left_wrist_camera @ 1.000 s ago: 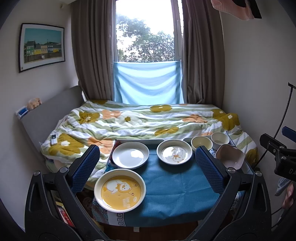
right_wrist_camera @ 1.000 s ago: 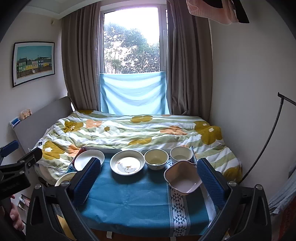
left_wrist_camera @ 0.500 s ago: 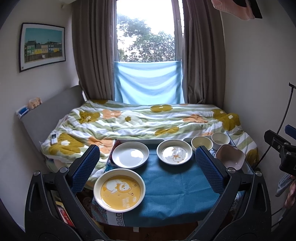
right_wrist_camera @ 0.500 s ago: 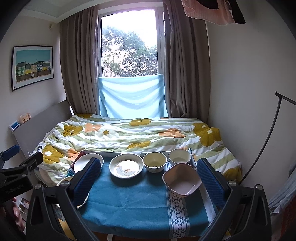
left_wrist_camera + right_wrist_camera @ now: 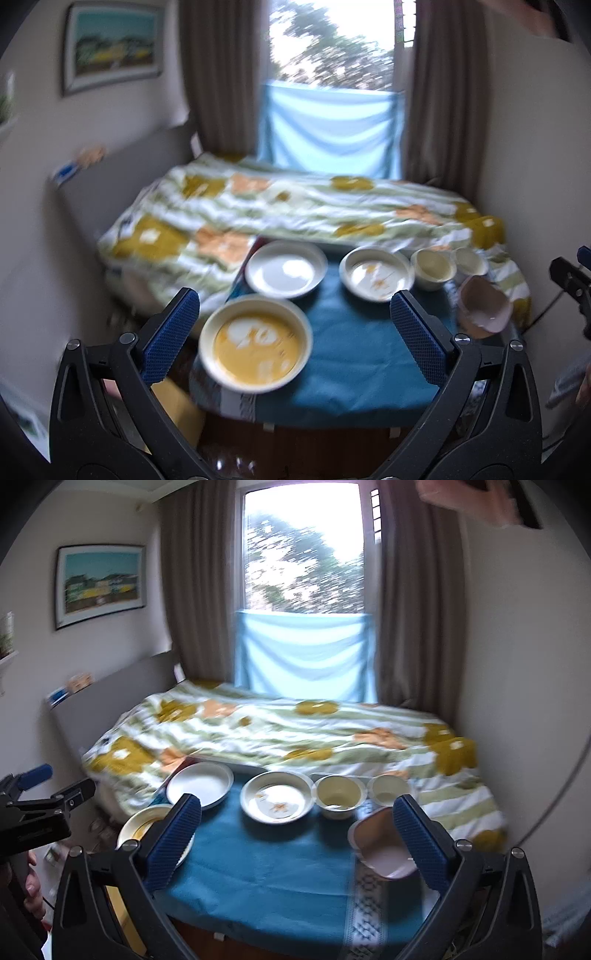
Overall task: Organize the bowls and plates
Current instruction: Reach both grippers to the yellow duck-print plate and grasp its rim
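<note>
On a blue tablecloth (image 5: 351, 354) stand a yellow cartoon plate (image 5: 255, 342) at the front left, a plain white plate (image 5: 286, 268) behind it, a white plate with an orange motif (image 5: 376, 273), two small cream bowls (image 5: 433, 264) (image 5: 470, 260) and a pink bowl (image 5: 485, 306) at the right. My left gripper (image 5: 291, 332) hovers open in front of the yellow plate, holding nothing. My right gripper (image 5: 297, 832) is open too, with the pink bowl (image 5: 382, 843) just inside its right finger and the yellow plate (image 5: 142, 825) behind its left finger. Both views are motion-blurred.
A bed with a flowered quilt (image 5: 280, 731) lies directly behind the table. Walls close in on both sides; a curtained window (image 5: 304, 554) is at the back. A hand (image 5: 31, 890) holds the other gripper at the left edge of the right wrist view.
Both grippers have moved toward the table and tipped down, so the dishes look larger and the views blur. All dishes stay in place; both grippers remain open.
</note>
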A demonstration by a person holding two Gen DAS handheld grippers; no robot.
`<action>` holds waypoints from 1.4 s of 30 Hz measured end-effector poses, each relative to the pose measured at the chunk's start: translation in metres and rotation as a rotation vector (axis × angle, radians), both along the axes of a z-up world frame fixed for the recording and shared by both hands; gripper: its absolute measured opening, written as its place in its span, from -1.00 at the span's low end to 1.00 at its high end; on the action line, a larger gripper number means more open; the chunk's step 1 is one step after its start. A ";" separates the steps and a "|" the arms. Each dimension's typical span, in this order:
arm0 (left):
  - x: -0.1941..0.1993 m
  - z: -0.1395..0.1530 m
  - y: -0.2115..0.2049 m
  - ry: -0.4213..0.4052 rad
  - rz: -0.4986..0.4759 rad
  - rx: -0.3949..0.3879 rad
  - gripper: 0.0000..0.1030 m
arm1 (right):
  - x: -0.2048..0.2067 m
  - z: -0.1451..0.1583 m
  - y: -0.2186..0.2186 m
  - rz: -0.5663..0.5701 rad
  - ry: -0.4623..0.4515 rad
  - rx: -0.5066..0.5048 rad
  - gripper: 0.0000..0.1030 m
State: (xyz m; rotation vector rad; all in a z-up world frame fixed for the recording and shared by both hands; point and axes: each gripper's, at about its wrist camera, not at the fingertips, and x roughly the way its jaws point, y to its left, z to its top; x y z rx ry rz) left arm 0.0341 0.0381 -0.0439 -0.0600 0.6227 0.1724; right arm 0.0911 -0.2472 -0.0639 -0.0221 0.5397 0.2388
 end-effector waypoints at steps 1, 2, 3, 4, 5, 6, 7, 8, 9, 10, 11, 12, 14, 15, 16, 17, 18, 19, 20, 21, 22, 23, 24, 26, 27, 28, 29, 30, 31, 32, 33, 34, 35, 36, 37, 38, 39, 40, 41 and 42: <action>0.000 -0.009 0.009 0.020 0.033 -0.012 0.99 | 0.005 -0.005 0.003 0.027 0.010 0.003 1.00; -0.001 -0.016 0.017 0.036 0.059 -0.021 0.99 | 0.010 -0.010 0.006 0.054 0.020 0.006 1.00; -0.001 -0.026 0.027 0.055 0.086 -0.035 0.99 | 0.019 -0.019 0.014 0.097 0.037 0.002 1.00; -0.002 -0.036 0.038 0.073 0.113 -0.048 0.99 | 0.025 -0.025 0.020 0.128 0.048 -0.005 1.00; -0.002 -0.045 0.048 0.090 0.138 -0.062 0.99 | 0.033 -0.035 0.030 0.181 0.068 -0.014 1.00; -0.001 -0.056 0.059 0.113 0.163 -0.085 0.99 | 0.037 -0.040 0.038 0.205 0.081 -0.018 1.00; 0.001 -0.067 0.070 0.132 0.186 -0.110 0.99 | 0.045 -0.051 0.048 0.247 0.105 -0.023 1.00; 0.001 -0.076 0.081 0.145 0.204 -0.135 0.99 | 0.053 -0.061 0.061 0.297 0.126 -0.026 1.00; 0.002 -0.090 0.094 0.163 0.225 -0.167 0.98 | 0.059 -0.069 0.071 0.333 0.141 -0.030 1.00; 0.005 -0.101 0.102 0.178 0.240 -0.190 0.98 | 0.066 -0.078 0.082 0.363 0.157 -0.036 1.00; 0.007 -0.113 0.112 0.190 0.252 -0.211 0.97 | 0.071 -0.085 0.088 0.383 0.168 -0.036 1.00; 0.010 -0.124 0.120 0.204 0.263 -0.230 0.97 | 0.079 -0.094 0.096 0.407 0.187 -0.033 1.00; 0.017 -0.147 0.133 0.235 0.275 -0.272 0.89 | 0.097 -0.116 0.114 0.433 0.247 -0.034 0.89; 0.019 -0.156 0.137 0.247 0.279 -0.289 0.85 | 0.108 -0.129 0.122 0.451 0.280 -0.028 0.86; 0.023 -0.168 0.145 0.262 0.283 -0.314 0.75 | 0.118 -0.142 0.130 0.471 0.316 -0.022 0.80; 0.028 -0.182 0.152 0.282 0.286 -0.342 0.62 | 0.129 -0.156 0.140 0.490 0.350 -0.023 0.71; 0.032 -0.190 0.154 0.299 0.286 -0.362 0.57 | 0.134 -0.165 0.149 0.505 0.372 -0.026 0.66; 0.041 -0.204 0.161 0.324 0.285 -0.392 0.48 | 0.144 -0.179 0.160 0.523 0.405 -0.034 0.57; 0.045 -0.211 0.163 0.337 0.285 -0.407 0.41 | 0.152 -0.191 0.169 0.534 0.434 -0.043 0.46; 0.051 -0.221 0.168 0.352 0.284 -0.425 0.37 | 0.158 -0.201 0.178 0.547 0.460 -0.047 0.41; 0.056 -0.228 0.171 0.363 0.284 -0.441 0.28 | 0.163 -0.209 0.184 0.560 0.483 -0.049 0.33; 0.060 -0.233 0.174 0.370 0.282 -0.456 0.21 | 0.168 -0.216 0.189 0.571 0.502 -0.053 0.28; 0.066 -0.240 0.179 0.377 0.282 -0.472 0.20 | 0.173 -0.225 0.196 0.584 0.524 -0.060 0.26; 0.073 -0.246 0.184 0.386 0.281 -0.483 0.18 | 0.180 -0.236 0.206 0.605 0.547 -0.066 0.19; 0.078 -0.250 0.186 0.391 0.280 -0.488 0.18 | 0.184 -0.241 0.211 0.613 0.559 -0.071 0.18; 0.081 -0.252 0.187 0.397 0.280 -0.491 0.17 | 0.187 -0.247 0.215 0.620 0.573 -0.074 0.13; 0.085 -0.257 0.189 0.407 0.280 -0.495 0.15 | 0.190 -0.251 0.218 0.625 0.584 -0.074 0.09; 0.087 -0.260 0.191 0.413 0.278 -0.501 0.09 | 0.193 -0.255 0.222 0.632 0.596 -0.072 0.06; 0.090 -0.264 0.192 0.421 0.277 -0.509 -0.08 | 0.195 -0.260 0.225 0.639 0.609 -0.074 -0.01; 0.092 -0.267 0.193 0.430 0.276 -0.517 -0.17 | 0.197 -0.263 0.227 0.644 0.616 -0.076 -0.07; 0.094 -0.270 0.193 0.438 0.274 -0.523 -0.18 | 0.198 -0.265 0.229 0.648 0.623 -0.077 -0.11; 0.095 -0.272 0.194 0.442 0.273 -0.526 -0.22 | 0.201 -0.270 0.231 0.653 0.630 -0.075 -0.20; 0.096 -0.274 0.194 0.447 0.272 -0.530 -0.33 | 0.201 -0.270 0.233 0.659 0.639 -0.069 -0.33; 0.097 -0.276 0.194 0.455 0.268 -0.537 -0.38 | 0.202 -0.273 0.236 0.663 0.643 -0.067 -0.37; 0.098 -0.278 0.194 0.462 0.265 -0.541 -0.47 | 0.203 -0.275 0.236 0.664 0.648 -0.066 -0.44; 0.099 -0.280 0.193 0.471 0.267 -0.535 -0.52 | 0.203 -0.277 0.237 0.663 0.648 -0.064 -0.60; 0.100 -0.281 0.194 0.471 0.270 -0.526 -0.55 | 0.203 -0.277 0.238 0.663 0.647 -0.060 -0.67; 0.100 -0.281 0.194 0.475 0.273 -0.518 -0.61 | 0.203 -0.278 0.239 0.662 0.651 -0.058 -0.73; 0.099 -0.282 0.195 0.477 0.277 -0.512 -0.66 | 0.203 -0.278 0.238 0.661 0.656 -0.057 -0.77; 0.098 -0.281 0.196 0.472 0.276 -0.522 -0.68 | 0.204 -0.280 0.239 0.656 0.658 -0.059 -0.77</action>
